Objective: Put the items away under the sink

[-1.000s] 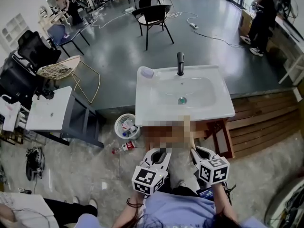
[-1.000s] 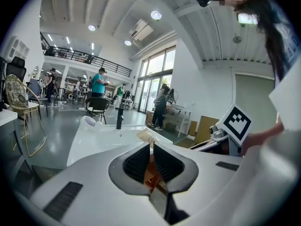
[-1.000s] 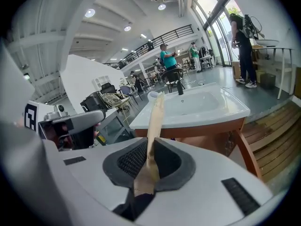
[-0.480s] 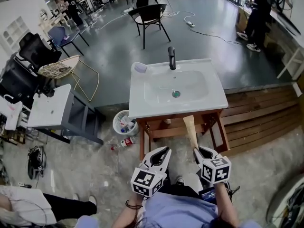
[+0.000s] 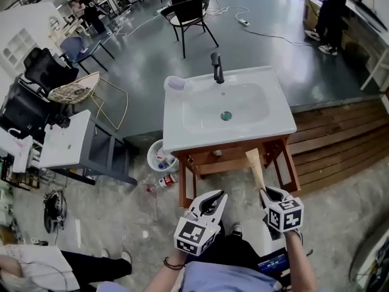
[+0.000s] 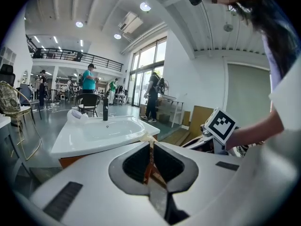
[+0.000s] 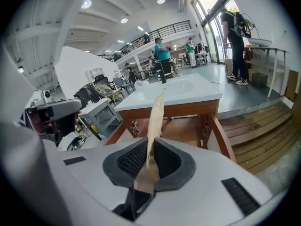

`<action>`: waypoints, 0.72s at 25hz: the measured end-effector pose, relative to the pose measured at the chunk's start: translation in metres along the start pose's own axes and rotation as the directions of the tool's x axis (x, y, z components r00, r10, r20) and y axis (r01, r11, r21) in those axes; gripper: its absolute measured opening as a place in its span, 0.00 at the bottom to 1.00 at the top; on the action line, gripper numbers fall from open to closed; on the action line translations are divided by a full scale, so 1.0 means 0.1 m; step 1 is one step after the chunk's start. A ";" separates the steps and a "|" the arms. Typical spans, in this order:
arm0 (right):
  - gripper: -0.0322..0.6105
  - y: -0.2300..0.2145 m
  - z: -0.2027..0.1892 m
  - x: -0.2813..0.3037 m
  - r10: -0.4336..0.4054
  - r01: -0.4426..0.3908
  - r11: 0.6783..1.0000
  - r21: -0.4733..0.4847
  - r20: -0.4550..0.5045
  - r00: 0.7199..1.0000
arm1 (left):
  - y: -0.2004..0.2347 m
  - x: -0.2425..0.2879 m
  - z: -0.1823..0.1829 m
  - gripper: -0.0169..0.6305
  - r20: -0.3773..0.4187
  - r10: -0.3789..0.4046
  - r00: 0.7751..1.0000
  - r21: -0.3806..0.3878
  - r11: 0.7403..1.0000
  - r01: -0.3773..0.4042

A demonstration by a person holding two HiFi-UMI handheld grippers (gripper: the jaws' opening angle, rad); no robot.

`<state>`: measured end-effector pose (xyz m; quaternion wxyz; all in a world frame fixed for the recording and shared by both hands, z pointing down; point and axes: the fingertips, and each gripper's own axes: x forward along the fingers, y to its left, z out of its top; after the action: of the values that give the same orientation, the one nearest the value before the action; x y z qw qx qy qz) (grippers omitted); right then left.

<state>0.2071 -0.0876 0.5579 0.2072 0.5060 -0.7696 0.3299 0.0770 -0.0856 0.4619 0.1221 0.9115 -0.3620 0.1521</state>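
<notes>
Two grippers sit low in the head view, side by side at 6 o'clock below the sink [image 5: 200, 135]. The right gripper [image 5: 267, 192] is clamped on a flat tan bag [image 5: 254, 166]. Its own view shows the jaws pinching the bag [image 7: 155, 121] near its serrated lower edge, right gripper [image 7: 149, 147] closed tight on the paper. The bag stands up out of the jaws and leans toward 11 o'clock in the head view. Its top edge reaches the front of the wooden stand [image 5: 225, 157] that carries the sink, though I cannot tell if it touches.

The left gripper [image 5: 214, 198] is clenched on itself. In the left gripper view its jaws meet with only a thin slit between them, left gripper [image 6: 151, 145] pointing at the sink [image 6: 94, 135].

On the sink, a black faucet [image 5: 215, 67] rises at 12 o'clock on the rim, and a pale cup [image 5: 174, 83] sits on the corner at 10 o'clock. On the floor, a white bin [image 5: 160, 157] stands just beside the stand at 9 o'clock. A bottle [image 5: 163, 182] lies near it, at about 10 o'clock from the left gripper. Well apart, at 12 o'clock beyond the sink, stands a black chair [image 5: 189, 14]. A wooden deck [image 5: 340, 145] runs off at 3 o'clock.
</notes>
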 end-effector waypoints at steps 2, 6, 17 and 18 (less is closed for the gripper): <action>0.13 -0.12 -0.08 0.08 -0.011 0.011 1.000 0.002 -0.019 1.000 | 0.02 0.11 -0.06 0.06 -0.006 -0.011 1.000 0.004 1.000 0.011; 0.13 -0.35 -0.28 0.30 -0.031 0.031 0.999 0.013 -0.048 0.998 | 0.10 0.33 -0.20 0.06 -0.020 -0.034 0.999 0.026 0.999 0.035; 0.13 -0.79 -0.82 1.04 0.011 -0.011 1.000 -0.001 -0.129 0.992 | 0.27 0.79 -0.76 0.06 -0.058 -0.070 0.996 0.025 0.997 0.071; 0.13 -0.82 -0.82 1.11 0.015 -0.016 1.000 -0.005 -0.129 0.992 | 0.26 0.82 -0.81 0.06 -0.060 -0.077 0.995 0.023 0.997 0.079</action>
<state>0.2366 -0.1221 0.7122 0.2554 0.4771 -0.7594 0.3612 0.1008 -0.1280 0.5699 0.1270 0.9216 -0.3203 0.1789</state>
